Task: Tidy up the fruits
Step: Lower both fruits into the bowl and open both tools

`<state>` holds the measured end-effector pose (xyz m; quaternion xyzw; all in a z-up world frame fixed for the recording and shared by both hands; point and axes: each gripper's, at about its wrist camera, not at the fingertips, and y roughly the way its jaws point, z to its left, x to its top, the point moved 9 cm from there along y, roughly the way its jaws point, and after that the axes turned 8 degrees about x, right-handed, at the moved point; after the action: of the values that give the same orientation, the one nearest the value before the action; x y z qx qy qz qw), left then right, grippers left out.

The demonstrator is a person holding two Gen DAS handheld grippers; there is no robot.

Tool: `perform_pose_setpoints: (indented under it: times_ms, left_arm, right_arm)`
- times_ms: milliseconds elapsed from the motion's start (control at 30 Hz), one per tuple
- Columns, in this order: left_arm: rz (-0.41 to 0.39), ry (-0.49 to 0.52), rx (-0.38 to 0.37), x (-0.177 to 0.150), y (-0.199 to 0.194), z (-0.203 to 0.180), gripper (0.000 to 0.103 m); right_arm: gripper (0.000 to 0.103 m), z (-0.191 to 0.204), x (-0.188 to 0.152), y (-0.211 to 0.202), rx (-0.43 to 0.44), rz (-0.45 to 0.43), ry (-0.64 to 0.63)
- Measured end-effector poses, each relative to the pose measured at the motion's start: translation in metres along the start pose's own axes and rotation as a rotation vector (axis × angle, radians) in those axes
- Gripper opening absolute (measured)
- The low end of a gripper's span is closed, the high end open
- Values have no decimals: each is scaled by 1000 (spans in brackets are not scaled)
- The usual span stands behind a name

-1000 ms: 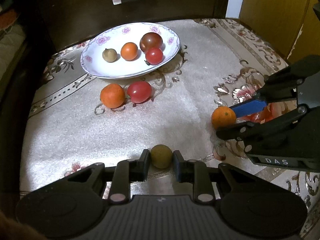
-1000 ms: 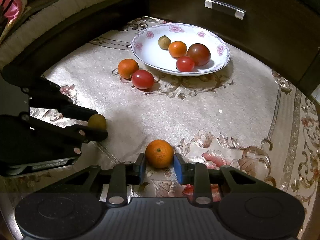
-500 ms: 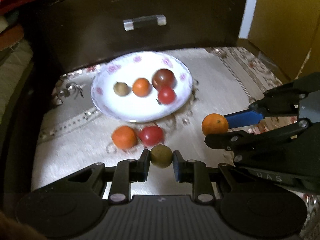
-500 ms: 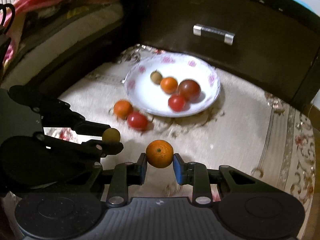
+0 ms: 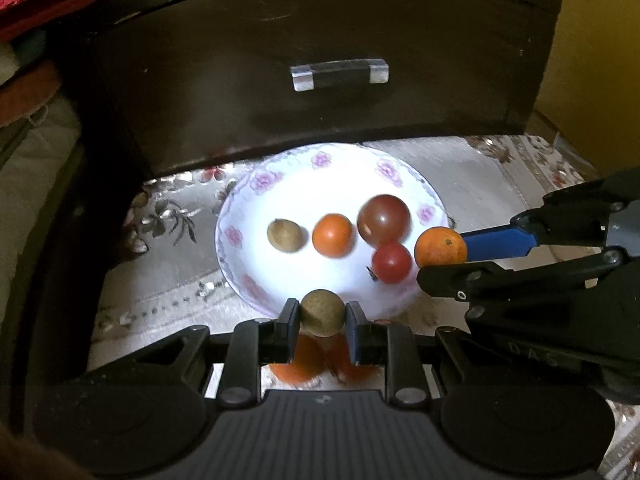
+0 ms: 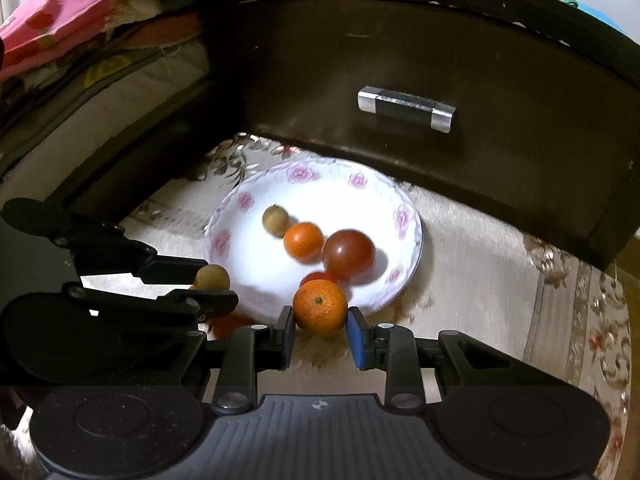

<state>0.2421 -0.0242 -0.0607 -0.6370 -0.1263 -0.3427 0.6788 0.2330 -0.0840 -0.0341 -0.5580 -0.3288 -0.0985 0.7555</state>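
Note:
My left gripper (image 5: 322, 314) is shut on a small olive-brown round fruit (image 5: 322, 312), held above the near rim of the white flowered plate (image 5: 256, 184). My right gripper (image 6: 320, 314) is shut on a small orange (image 6: 320, 307), held over the plate's (image 6: 408, 216) near edge. In the left wrist view the right gripper (image 5: 440, 254) carries its orange (image 5: 440, 246) at the plate's right rim. On the plate lie a brown fruit (image 5: 285, 235), an orange fruit (image 5: 332, 235), a dark tomato (image 5: 384, 220) and a red tomato (image 5: 392, 262).
An orange fruit (image 5: 298, 360) and a red tomato (image 5: 352, 360) lie on the patterned cloth (image 5: 160, 304) below my left fingers, partly hidden. A dark wooden drawer front with a metal handle (image 5: 340, 74) stands right behind the plate. Bedding (image 6: 60, 40) is piled at the left.
Both grippers have lifted their fruits off the cloth and carried them forward to the plate's near edge. The drawer front now looms closer.

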Motion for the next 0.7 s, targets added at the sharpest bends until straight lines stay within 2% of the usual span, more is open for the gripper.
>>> perform_pose_setpoints:
  times_ms: [333,700]
  left_arm:
    - [10,-4,20,6,24,4,30]
    - [14,-33,35,8,34,10,30]
  right_arm:
    - [26,-12,7,25,-9,5,3]
    - [29,-13,14,33,7,-12,-5]
